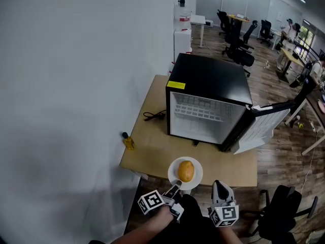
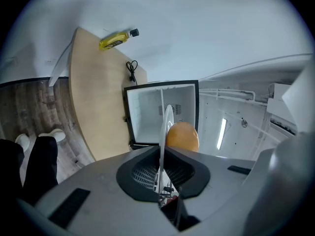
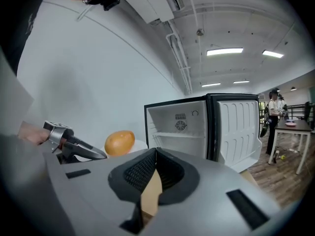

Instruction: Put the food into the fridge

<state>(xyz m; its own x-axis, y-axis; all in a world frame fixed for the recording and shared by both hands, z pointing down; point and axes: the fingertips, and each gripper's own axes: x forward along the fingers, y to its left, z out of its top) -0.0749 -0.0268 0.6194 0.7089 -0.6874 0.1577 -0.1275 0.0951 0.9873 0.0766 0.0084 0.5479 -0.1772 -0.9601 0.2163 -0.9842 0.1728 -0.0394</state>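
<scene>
A white plate (image 1: 197,179) carries a yellow-orange food item (image 1: 186,171) over the table's near edge. My left gripper (image 1: 175,187) is shut on the plate's near rim. In the left gripper view the plate (image 2: 168,121) stands edge-on between the closed jaws of the left gripper (image 2: 162,150), with the food (image 2: 182,136) just beyond. My right gripper (image 1: 218,185) hangs to the plate's right, shut and empty; the right gripper (image 3: 155,151) view shows the food (image 3: 119,142) to its left. The black mini fridge (image 1: 208,80) stands on the table with its door (image 1: 264,126) swung open to the right.
The wooden table (image 1: 152,154) stands against a white wall on the left. A yellow bottle (image 1: 128,142) lies at its left edge and a black cable (image 1: 155,116) lies beside the fridge. A black office chair (image 1: 284,205) stands at the lower right. Desks and chairs fill the far room.
</scene>
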